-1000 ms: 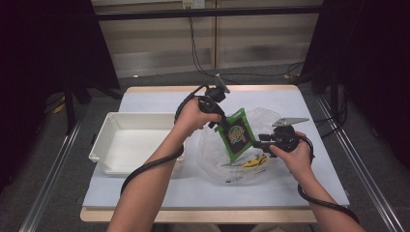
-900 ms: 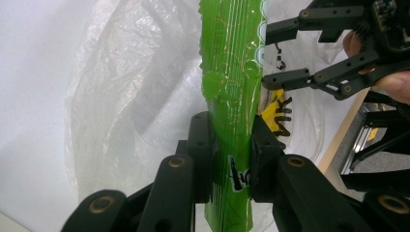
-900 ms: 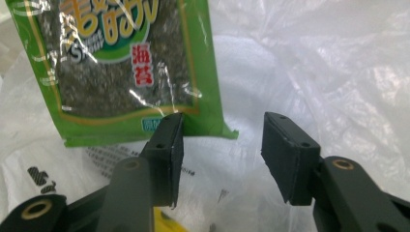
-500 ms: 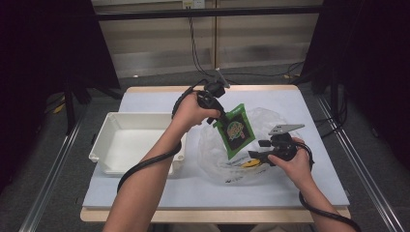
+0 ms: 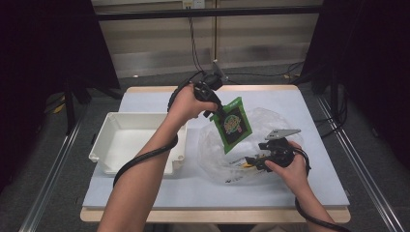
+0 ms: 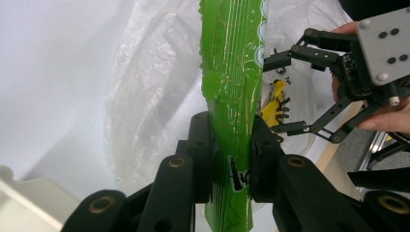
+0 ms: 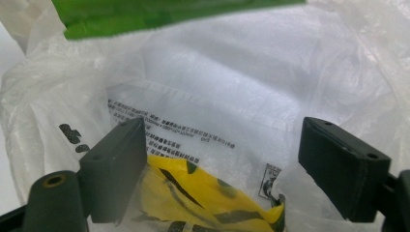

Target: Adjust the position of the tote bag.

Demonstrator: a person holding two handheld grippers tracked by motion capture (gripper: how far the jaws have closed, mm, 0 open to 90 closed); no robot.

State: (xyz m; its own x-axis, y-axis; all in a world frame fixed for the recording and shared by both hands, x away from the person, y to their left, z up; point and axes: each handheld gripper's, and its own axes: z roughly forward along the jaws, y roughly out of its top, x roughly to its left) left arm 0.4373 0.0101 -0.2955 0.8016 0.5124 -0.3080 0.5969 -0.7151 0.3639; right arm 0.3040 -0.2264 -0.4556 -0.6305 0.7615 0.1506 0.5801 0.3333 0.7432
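My left gripper [image 5: 215,112] is shut on the top edge of a green snack packet [image 5: 233,125], which hangs tilted above a crumpled clear plastic bag [image 5: 212,154]. In the left gripper view the pads [image 6: 200,145] press the green packet [image 6: 232,72] from both sides. My right gripper [image 5: 254,162] sits low at the bag's near right side. Its jaws have just been opening and now stand wide, and the pads [image 7: 116,164] do not press on anything. Bag film [image 7: 232,96] and a yellow printed packet [image 7: 193,193] inside it lie between and beyond them.
An empty white tray [image 5: 104,145] stands at the left of the pale table [image 5: 314,193]. Cables trail from both grippers, one along the left forearm. The table's wooden front edge runs below the person's arms.
The left gripper has lifted the green packet higher above the bag. The right gripper has slid toward the near edge and its jaws have spread apart.
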